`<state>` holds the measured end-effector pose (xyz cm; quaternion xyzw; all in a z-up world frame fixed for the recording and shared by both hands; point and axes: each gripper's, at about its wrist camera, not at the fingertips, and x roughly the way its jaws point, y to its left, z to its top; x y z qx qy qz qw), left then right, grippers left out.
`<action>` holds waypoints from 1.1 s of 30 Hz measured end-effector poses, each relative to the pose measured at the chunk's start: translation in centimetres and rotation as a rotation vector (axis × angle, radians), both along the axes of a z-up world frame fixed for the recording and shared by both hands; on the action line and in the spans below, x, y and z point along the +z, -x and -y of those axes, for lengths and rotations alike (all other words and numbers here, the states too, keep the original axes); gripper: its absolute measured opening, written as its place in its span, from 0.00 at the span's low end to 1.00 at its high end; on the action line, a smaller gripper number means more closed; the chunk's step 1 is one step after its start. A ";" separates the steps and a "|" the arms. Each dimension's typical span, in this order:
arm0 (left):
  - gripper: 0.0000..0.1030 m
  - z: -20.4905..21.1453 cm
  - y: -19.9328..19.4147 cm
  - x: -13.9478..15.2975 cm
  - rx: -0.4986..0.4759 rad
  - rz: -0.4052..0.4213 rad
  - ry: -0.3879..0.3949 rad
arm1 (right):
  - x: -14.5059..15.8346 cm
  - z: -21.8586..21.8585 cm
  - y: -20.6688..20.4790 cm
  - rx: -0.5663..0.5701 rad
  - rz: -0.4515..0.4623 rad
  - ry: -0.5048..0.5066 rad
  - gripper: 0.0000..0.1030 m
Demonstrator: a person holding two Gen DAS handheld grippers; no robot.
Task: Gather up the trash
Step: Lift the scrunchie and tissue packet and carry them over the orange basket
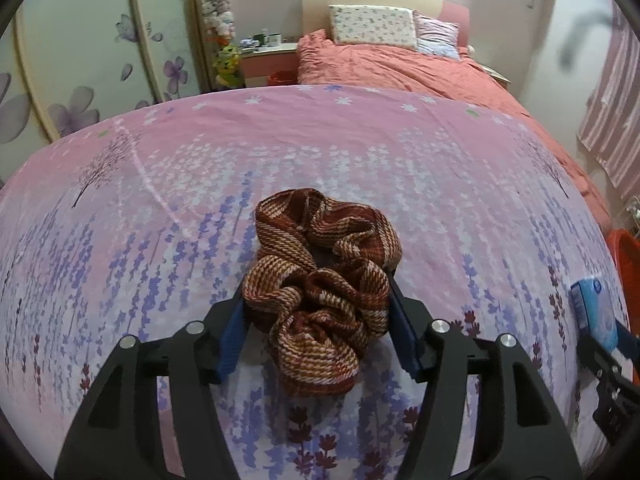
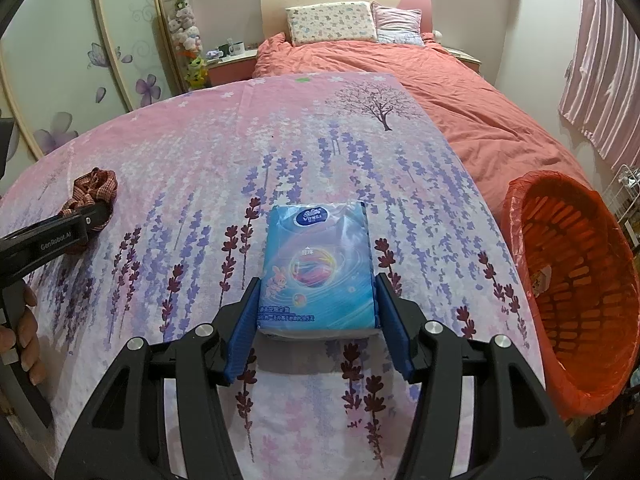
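Left claw [image 1: 316, 312]: pads against scarf [image 1: 320, 280], gripping it, mid-bed [image 1: 360, 140] | Right claw [image 2: 316, 316]: clamped on tissue pack [image 2: 318, 268] near bed's right edge | Red bin [image 2: 576, 292]: just beside that edge

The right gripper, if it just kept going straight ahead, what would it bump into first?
The blue tissue pack: it already lies between the right gripper fingers, so the pack's near end would meet the gripper's body. Beyond it is only the floral sheet.
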<state>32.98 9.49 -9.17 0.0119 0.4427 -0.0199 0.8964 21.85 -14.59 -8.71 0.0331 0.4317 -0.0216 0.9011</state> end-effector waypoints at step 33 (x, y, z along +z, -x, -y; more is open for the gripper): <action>0.32 6.9 11.4 9.8 -0.183 0.248 -0.016 | 6.9 5.5 9.2 -0.089 0.242 0.060 0.49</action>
